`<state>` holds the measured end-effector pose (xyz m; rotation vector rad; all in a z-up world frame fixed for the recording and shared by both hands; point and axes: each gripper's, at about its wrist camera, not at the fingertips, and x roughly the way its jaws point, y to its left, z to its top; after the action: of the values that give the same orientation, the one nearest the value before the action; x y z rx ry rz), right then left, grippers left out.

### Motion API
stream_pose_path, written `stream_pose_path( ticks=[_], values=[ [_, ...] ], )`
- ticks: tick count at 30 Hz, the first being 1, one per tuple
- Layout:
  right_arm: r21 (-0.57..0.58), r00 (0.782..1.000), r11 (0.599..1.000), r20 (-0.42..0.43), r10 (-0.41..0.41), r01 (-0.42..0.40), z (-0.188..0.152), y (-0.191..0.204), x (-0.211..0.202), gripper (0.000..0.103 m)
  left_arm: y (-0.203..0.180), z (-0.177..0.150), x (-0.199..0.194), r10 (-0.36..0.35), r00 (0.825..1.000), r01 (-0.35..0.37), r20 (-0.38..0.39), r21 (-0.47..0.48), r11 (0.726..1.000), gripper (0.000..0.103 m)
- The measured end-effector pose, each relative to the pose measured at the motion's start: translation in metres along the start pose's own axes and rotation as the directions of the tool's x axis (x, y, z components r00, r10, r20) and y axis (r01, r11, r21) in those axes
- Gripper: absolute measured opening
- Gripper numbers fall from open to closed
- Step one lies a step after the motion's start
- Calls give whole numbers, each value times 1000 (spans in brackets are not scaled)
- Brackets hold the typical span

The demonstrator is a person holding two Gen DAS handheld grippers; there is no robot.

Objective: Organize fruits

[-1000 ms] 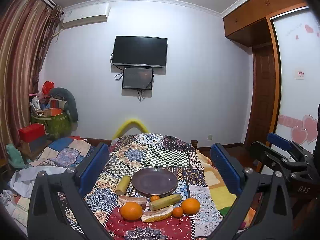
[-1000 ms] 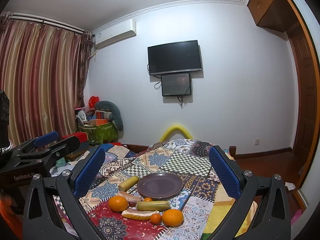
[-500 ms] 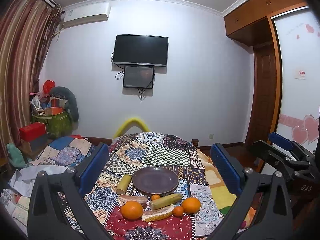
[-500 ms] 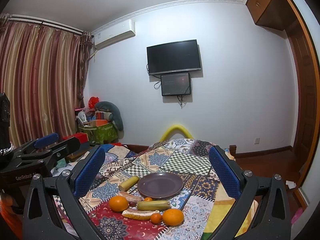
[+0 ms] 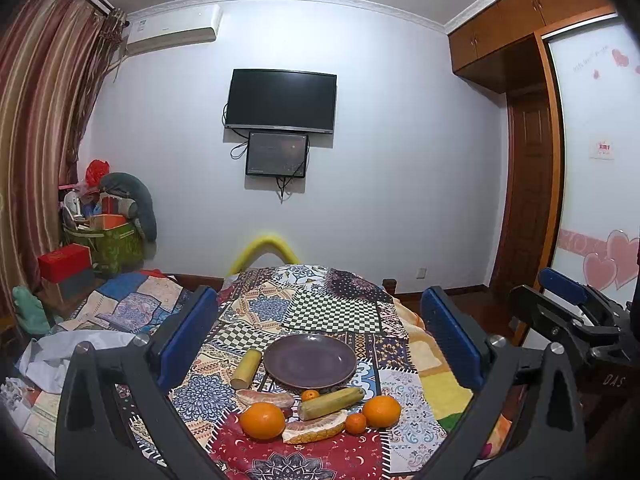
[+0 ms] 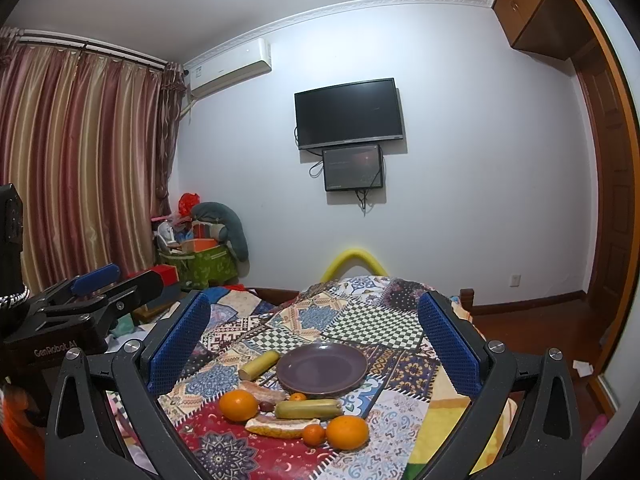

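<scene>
An empty dark purple plate (image 5: 310, 361) (image 6: 322, 368) sits on a patchwork cloth. In front of it lie two large oranges (image 5: 263, 420) (image 5: 381, 411), two small tangerines (image 5: 355, 423), two yellow-green cylindrical pieces (image 5: 246, 367) (image 5: 331, 397) and two peeled pomelo segments (image 5: 314, 432) (image 5: 265, 398). My left gripper (image 5: 320, 340) is open and empty, held above and behind the fruit. My right gripper (image 6: 316, 340) is open and empty, likewise back from the fruit. Each gripper shows at the other view's edge.
The patchwork-covered table (image 5: 332, 312) has a yellow curved chair back (image 5: 264, 246) behind it. A wall TV (image 5: 280, 102) hangs ahead. Boxes and bags (image 5: 104, 232) pile at the left by the curtains. A wooden door (image 5: 528, 200) is on the right.
Both views shift only slightly; the grippers stay open and the fruit has not moved.
</scene>
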<state>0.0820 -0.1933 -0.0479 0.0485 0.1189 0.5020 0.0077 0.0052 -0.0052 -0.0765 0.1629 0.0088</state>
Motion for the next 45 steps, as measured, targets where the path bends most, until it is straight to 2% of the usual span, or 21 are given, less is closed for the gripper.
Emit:
stream_pose_path(
  ticks=[18, 33, 40, 45],
  values=[
    [1, 1000, 1000, -2, -2, 2, -1, 1, 0, 103, -1, -2, 2, -3, 1000, 3, -2, -3, 1000, 103],
    [15, 999, 1000, -43, -12, 13, -8, -3, 15, 103, 5, -8, 14, 9, 1000, -9, -30, -6, 1000, 103],
    [-3, 990, 999, -135, -49, 49, -29, -15, 36, 103, 20, -24, 39, 41, 994, -39, -103, 12, 999, 103],
    [19, 966, 998, -251, -60, 67, -52, -31, 58, 103, 38, -42, 68, 52, 979, -53, -197, 1, 999, 103]
  ],
)
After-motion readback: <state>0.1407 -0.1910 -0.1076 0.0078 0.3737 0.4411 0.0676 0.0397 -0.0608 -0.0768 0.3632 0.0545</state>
